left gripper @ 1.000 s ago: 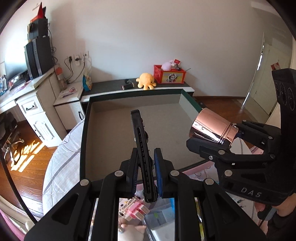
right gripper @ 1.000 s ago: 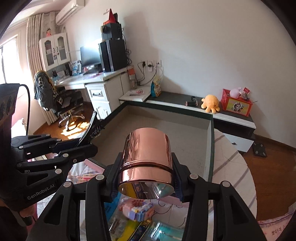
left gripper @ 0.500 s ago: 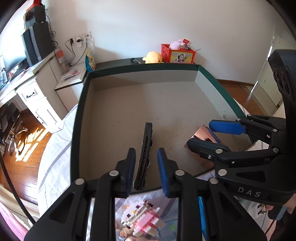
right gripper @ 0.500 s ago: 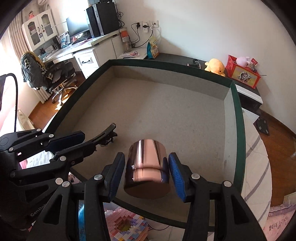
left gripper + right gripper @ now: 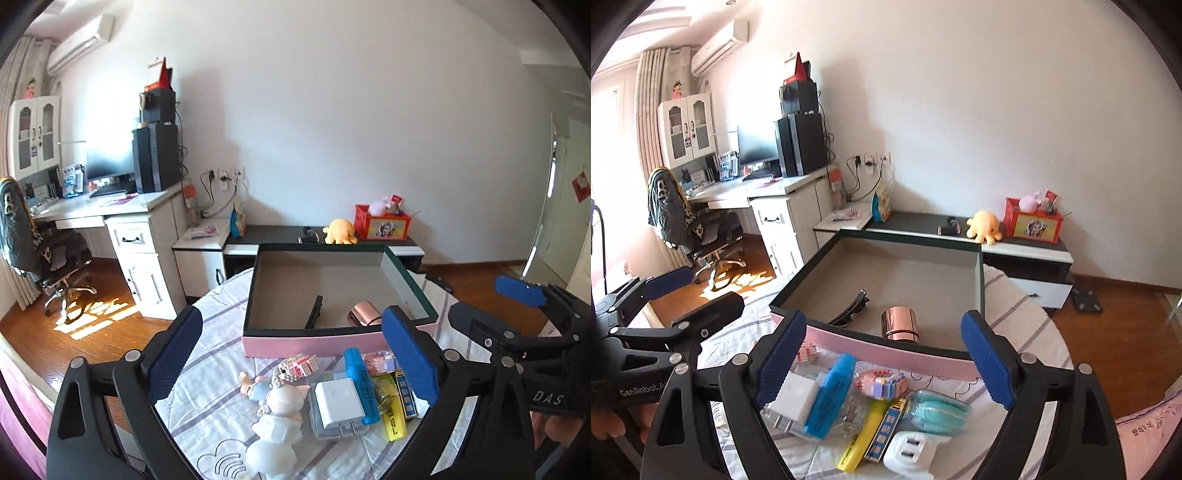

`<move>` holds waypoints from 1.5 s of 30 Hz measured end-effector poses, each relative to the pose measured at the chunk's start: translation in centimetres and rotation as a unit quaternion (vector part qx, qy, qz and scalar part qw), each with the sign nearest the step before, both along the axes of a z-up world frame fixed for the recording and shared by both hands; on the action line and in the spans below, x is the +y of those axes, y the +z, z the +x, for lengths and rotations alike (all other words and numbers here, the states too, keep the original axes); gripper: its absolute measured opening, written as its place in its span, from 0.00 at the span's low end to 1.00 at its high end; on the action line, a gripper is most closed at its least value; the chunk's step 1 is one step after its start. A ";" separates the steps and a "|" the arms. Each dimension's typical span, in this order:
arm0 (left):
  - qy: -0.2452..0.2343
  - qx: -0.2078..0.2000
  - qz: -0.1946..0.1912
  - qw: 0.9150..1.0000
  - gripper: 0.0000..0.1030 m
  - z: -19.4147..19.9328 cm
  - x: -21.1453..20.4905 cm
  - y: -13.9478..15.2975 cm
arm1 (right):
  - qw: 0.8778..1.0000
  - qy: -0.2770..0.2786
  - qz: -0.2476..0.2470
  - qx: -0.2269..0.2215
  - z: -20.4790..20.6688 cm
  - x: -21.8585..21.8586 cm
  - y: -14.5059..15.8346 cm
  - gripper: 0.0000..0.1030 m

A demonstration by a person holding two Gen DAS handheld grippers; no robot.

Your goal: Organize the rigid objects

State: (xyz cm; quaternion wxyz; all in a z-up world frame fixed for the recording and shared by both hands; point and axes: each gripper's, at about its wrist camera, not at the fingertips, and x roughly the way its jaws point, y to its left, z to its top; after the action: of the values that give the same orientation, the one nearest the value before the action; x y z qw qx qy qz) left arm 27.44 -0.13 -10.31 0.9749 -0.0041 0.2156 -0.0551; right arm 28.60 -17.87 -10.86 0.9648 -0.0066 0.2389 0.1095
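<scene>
A pink-sided open box stands on the bed. Inside it lie a black hair clip and a rose-gold cylinder. My left gripper is open and empty, pulled back above a pile of small objects: a white charger, a blue case, a yellow highlighter, a pink block toy and white figurines. My right gripper is open and empty above the same pile.
A teal earphone case and a white plug lie at the pile's near edge. The striped bed sheet spreads around the box. A desk and a low cabinet with a yellow plush stand behind.
Both grippers let go inside the box: the hair clip and the rose-gold cylinder now lie there. Both grippers opened wide and pulled back and up over the pile on the bed.
</scene>
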 end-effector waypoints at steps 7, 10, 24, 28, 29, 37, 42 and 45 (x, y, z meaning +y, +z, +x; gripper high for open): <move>0.020 -0.046 0.008 0.999 1.00 -7.9 0.6 1.6 | 0.997 -0.032 0.004 -0.065 -8.6 0.5 1.7 1.00; 0.023 -0.070 0.024 0.997 1.00 -10.9 0.6 2.0 | 0.996 -0.042 0.009 -0.077 -11.4 0.6 2.3 1.00; 0.034 -0.128 0.023 0.991 1.00 -17.6 0.8 5.3 | 0.989 -0.058 0.009 -0.137 -18.9 0.7 5.0 1.00; 0.039 -0.137 0.022 0.989 1.00 -18.6 0.8 5.8 | 0.988 -0.058 0.010 -0.146 -19.8 0.9 5.2 1.00; 0.041 -0.139 0.023 0.989 1.00 -18.8 0.8 5.9 | 0.987 -0.058 0.010 -0.149 -20.1 1.0 5.2 1.00; 0.047 -0.138 0.021 0.989 1.00 -19.2 0.9 5.8 | 0.987 -0.055 0.010 -0.150 -20.7 1.2 5.1 1.00; 0.046 -0.127 0.021 0.991 1.00 -18.8 0.9 5.4 | 0.988 -0.056 0.009 -0.141 -20.2 1.1 4.8 1.00; 0.042 -0.114 0.022 0.992 1.00 -18.1 0.9 4.8 | 0.990 -0.054 0.010 -0.132 -19.7 1.1 4.4 1.00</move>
State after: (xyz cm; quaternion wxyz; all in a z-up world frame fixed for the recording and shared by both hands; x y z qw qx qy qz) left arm 9.33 0.79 -5.56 0.9944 0.0150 0.1041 -0.0089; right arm 8.89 -16.78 -6.46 0.9924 0.0015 0.1087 0.0574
